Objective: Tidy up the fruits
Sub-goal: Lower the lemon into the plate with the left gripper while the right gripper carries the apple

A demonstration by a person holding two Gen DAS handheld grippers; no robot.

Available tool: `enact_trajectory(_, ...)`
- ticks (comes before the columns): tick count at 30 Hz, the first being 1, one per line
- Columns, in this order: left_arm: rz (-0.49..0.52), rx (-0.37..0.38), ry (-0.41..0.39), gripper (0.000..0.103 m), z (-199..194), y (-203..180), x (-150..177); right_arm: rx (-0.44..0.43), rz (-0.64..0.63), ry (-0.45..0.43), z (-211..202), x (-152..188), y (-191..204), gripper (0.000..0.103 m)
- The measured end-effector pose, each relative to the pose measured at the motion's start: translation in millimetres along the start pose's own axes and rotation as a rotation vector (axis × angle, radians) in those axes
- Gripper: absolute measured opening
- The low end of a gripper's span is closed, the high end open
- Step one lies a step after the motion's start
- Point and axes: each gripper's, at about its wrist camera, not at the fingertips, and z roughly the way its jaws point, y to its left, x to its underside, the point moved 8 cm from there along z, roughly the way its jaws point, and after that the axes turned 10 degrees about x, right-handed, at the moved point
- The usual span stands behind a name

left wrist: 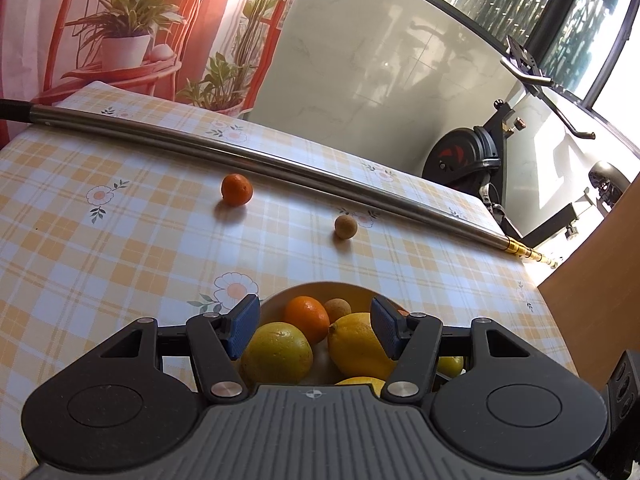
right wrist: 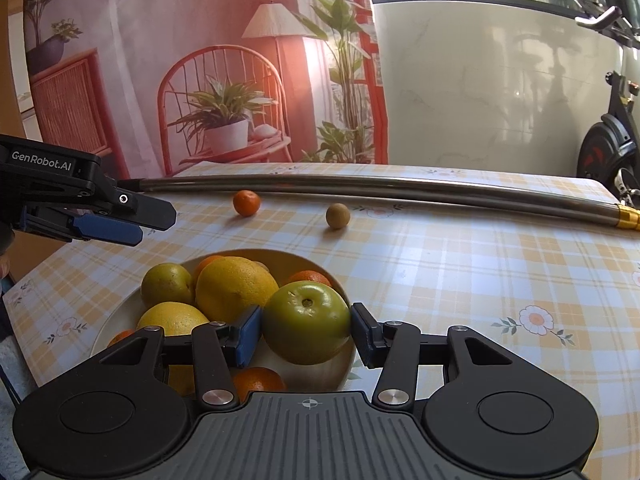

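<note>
green apple (right wrist: 306, 328) sits clamped in the right tongs (right wrist: 306, 330) over the bowl (right wrist: 120, 320), hiding fruit beneath; left tongs (left wrist: 314, 330) hang released, body covering the bowl's near half; a tangerine (left wrist: 237, 189) and small brown fruit (left wrist: 345, 227) wait on the worktop (left wrist: 120, 240).

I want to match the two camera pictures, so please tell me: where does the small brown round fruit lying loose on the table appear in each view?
Left wrist view: the small brown fruit lies right of centre, beyond the bowl, just in front of the metal pole.
Right wrist view: it sits at mid-height, centre, also just before the pole.
Shared landmark: the loose tangerine, to its left in both.
</note>
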Motion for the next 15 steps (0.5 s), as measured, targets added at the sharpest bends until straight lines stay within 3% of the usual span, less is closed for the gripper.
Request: enact_trajectory(15,-0.025,-0.018,-0.003,0.063,-1.3,7.3,-1.9,-0.010,-0.001,-0.015,-3.7,-4.2,0.3,0.045)
